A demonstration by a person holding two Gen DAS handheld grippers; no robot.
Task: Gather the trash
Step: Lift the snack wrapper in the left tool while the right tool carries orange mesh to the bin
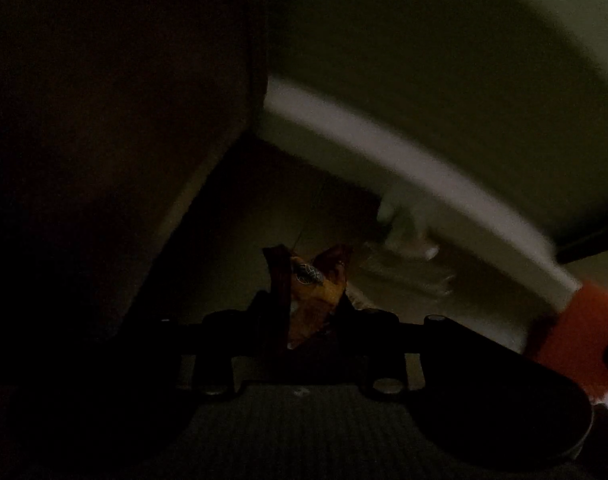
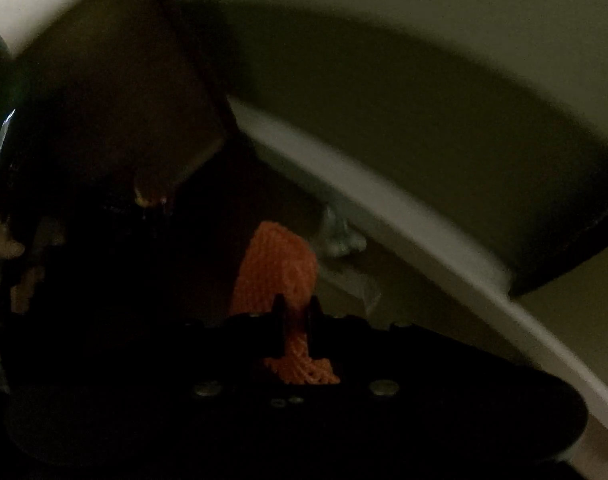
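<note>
Both views are dark and blurred. My left gripper is shut on a crumpled brown and yellow wrapper that sticks up between its fingers. My right gripper is shut on an orange mesh net, which rises above the fingers and hangs out below them. The same orange net shows at the right edge of the left wrist view. Both grippers are low over a shadowed floor corner.
A white baseboard runs diagonally along a pale wall; it also shows in the right wrist view. A dark upright panel stands on the left. A pale crumpled scrap lies by the baseboard.
</note>
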